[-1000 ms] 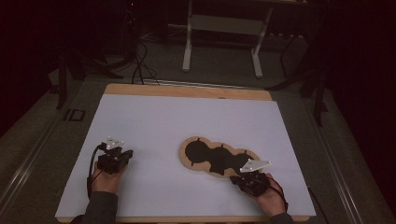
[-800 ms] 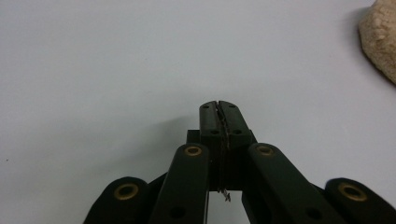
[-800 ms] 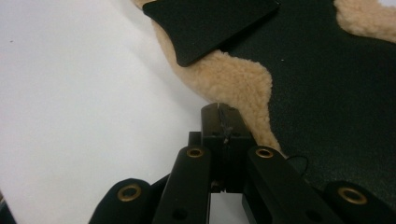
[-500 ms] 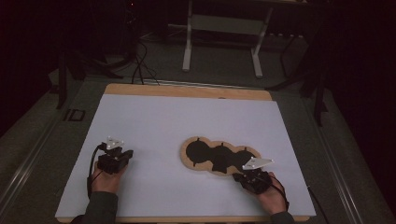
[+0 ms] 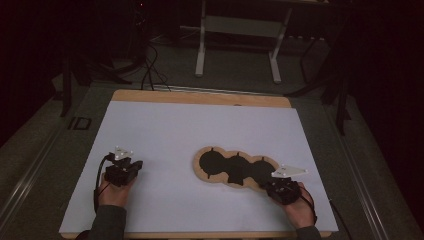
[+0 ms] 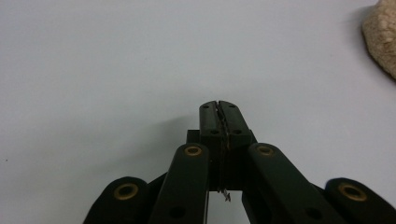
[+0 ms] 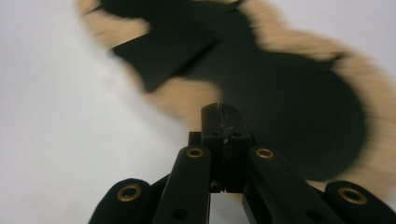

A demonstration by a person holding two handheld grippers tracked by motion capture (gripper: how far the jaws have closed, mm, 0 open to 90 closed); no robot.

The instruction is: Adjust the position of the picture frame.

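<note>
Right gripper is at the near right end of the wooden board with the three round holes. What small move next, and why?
Probably open the right gripper before easing closer. Its jaws are pressed shut with nothing between them, and its own view shows the tip just short of the wooden board, over the rim by the nearest dark hole. Shut jaws cannot take that rim. The left gripper sits apart, also shut.

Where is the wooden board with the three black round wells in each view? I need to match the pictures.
High view: the wooden board lies right of centre on the white sheet, its right end at the right tongs.
Left gripper view: its pale edge shows at the top right corner.
Right gripper view: blurred, it spans the top and right, just beyond the shut tongs.
Shared landmark: the white sheet.
</note>
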